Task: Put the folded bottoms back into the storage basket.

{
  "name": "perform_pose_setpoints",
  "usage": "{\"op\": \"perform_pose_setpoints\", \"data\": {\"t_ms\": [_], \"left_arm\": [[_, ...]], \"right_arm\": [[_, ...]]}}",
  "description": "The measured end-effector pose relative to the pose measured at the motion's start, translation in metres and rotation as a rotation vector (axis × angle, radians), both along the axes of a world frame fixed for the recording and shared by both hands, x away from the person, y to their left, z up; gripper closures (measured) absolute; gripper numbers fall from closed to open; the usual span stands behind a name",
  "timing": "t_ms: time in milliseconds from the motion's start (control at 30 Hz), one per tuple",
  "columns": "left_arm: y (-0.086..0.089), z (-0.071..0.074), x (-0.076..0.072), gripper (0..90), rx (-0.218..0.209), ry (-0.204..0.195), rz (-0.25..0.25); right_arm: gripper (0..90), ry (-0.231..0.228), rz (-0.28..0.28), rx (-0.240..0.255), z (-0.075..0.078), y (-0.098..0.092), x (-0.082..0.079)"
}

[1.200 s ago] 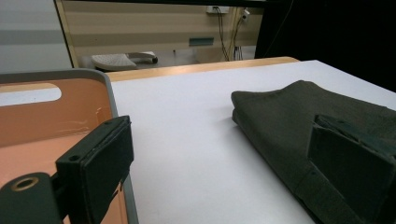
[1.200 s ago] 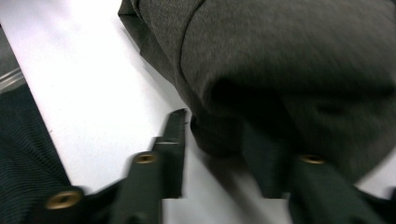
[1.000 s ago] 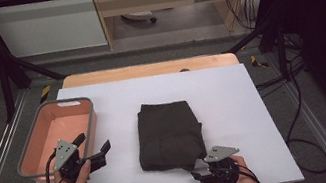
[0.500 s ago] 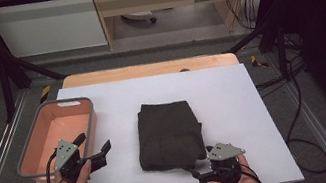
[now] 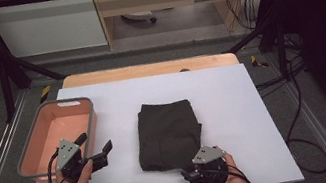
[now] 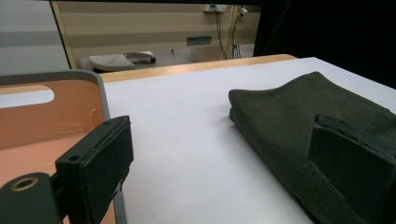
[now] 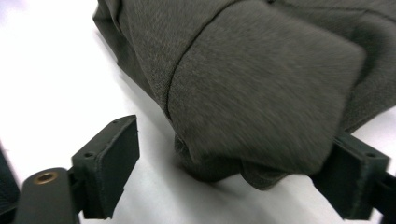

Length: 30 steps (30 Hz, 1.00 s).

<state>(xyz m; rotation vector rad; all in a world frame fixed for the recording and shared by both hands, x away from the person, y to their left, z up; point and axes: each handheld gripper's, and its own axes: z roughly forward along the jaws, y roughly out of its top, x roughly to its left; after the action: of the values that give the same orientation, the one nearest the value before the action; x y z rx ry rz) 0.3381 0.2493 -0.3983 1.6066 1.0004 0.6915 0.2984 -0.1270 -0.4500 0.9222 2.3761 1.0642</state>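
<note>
Two tools are in my hands at the near edge of the white bench (image 5: 231,89). My left tool (image 5: 95,145) hovers just beside the near right corner of the salmon-coloured bin (image 5: 82,101), which stands on the left part of the bench. Its jaws stand wide apart with nothing between them; in the left gripper view one jaw lies in front of the bin wall and the other in front of the cloth. The folded dark olive garment (image 5: 168,133) lies flat near the middle of the bench, well apart from the bin, its long side running away from me. My right tool (image 7: 233,177) sits at the near right corner of that garment. In the right gripper view a thick folded corner of the cloth lies between its jaws, close against the right-hand one, while a clear gap separates it from the left-hand pad (image 7: 109,163), so I read this tool as open and not pinching. Its jaws have just been opening, then narrowing slightly, with the cloth between them. In the high view my right hand (image 5: 225,182) rests at the bench edge.
</note>
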Motion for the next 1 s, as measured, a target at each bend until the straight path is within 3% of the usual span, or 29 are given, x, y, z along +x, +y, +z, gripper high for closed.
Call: {"op": "perform_pose_setpoints", "data": {"t_ms": [167,200,333,367,400,433,533,700,867,1000], "left_arm": [[-0.001,0.0,0.0,7.1,0.004,0.0,-0.004],[-0.001,0.0,0.0,7.1,0.005,0.0,-0.004],[-0.001,0.0,0.0,7.1,0.005,0.001,-0.003],[-0.001,0.0,0.0,7.2,0.004,0.001,-0.003],[-0.001,0.0,0.0,7.2,0.005,0.001,-0.004],[-0.001,0.0,0.0,7.1,0.005,0.0,-0.005],[-0.001,0.0,0.0,7.1,0.005,0.0,-0.007],[-0.002,0.001,0.0,7.6,0.002,0.001,-0.015],[-0.007,0.003,-0.004,7.5,0.032,0.007,-0.048],[-0.016,0.002,-0.007,7.3,0.019,0.014,-0.075]], "right_arm": [[24.1,-0.022,-0.012,-0.049,-0.007,0.005,0.004],[31.3,-0.045,-0.021,-0.071,-0.008,0.005,0.005],[41.1,-0.059,-0.03,-0.077,-0.008,0.004,0.006],[49.8,-0.062,-0.032,-0.069,-0.007,0.002,0.007],[49.8,-0.062,-0.032,-0.069,-0.007,0.002,0.007],[59.0,-0.049,-0.029,-0.039,-0.004,0.0,0.009],[65.6,-0.026,-0.025,0.004,-0.001,-0.004,0.01],[67.7,-0.004,-0.023,0.043,0.003,-0.01,0.009],[67.7,0.027,-0.01,0.071,0.005,-0.015,0.001],[67.5,0.038,0.009,0.064,0.007,-0.017,-0.009]]}}
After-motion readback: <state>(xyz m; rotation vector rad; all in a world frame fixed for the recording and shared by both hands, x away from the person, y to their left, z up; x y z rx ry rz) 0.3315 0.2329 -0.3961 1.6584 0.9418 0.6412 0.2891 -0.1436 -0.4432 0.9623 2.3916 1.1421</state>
